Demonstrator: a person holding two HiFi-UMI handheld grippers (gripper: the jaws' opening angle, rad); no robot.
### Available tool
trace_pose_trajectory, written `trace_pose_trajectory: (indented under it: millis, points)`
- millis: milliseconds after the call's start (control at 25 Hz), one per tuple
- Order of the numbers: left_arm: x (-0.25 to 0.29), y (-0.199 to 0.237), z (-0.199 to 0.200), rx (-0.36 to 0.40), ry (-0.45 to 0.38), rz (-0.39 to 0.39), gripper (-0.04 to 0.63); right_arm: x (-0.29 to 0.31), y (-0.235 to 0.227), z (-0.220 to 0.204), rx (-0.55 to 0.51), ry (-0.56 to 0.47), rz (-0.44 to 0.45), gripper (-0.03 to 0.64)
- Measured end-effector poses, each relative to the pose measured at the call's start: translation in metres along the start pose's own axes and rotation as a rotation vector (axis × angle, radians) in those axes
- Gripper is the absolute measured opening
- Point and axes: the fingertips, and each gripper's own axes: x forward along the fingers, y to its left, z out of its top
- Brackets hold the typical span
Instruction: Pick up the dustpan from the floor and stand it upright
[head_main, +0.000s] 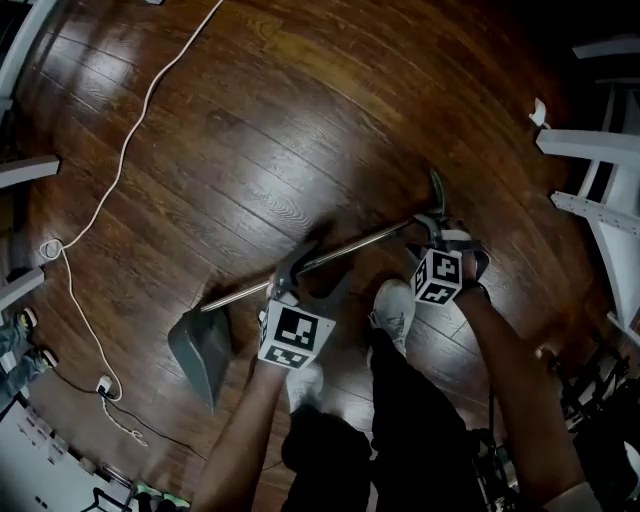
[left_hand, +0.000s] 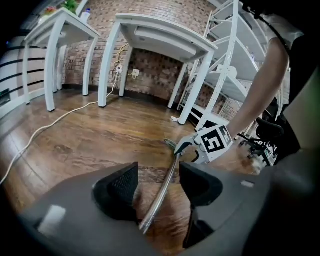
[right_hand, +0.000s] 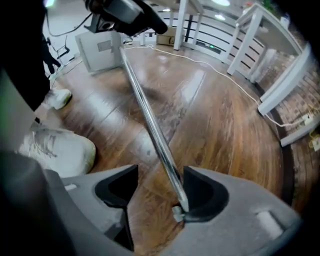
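I see the dustpan (head_main: 215, 345) lying on the dark wooden floor (head_main: 300, 110) at my feet. Its grey scoop (head_main: 200, 355) is toward my left and its long metal handle (head_main: 345, 248) runs off to my right. I judge it light but awkward, because the length gives the scoop leverage. The plastic scoop will probably flex, and the handle looks stiff, smooth and liable to slip or roll in a loose grip. My left gripper (left_hand: 157, 182) straddles the handle toward the scoop end, with its jaws apart and not pinching. My right gripper (right_hand: 159, 189) sits at the far tip, also open, with the handle against one jaw only. I would clamp the handle itself squarely, not the scoop, and use the scoop end as the pivot.
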Motion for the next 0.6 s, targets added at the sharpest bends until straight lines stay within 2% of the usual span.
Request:
trace_pose_trajectory:
  millis: [160,240,320,600]
  points:
    - [0.012,0.014,-0.01,0.0,-0.003,0.01,0.274,0.024,-0.009,0.001,-0.098,0.02,0.024,0.257]
    - [0.012,0.015,-0.011,-0.009,-0.001,0.018,0.268,0.026,-0.005,0.0,-0.138,0.03,0.058,0.202]
    - [0.005,0.014,-0.007,-0.027,0.003,0.028,0.265,0.02,0.001,-0.006,-0.183,0.056,0.069,0.106]
    - [-0.064,-0.011,0.046,-0.092,-0.018,0.065,0.253,-0.075,0.005,-0.008,-0.157,0.097,0.085,0.097]
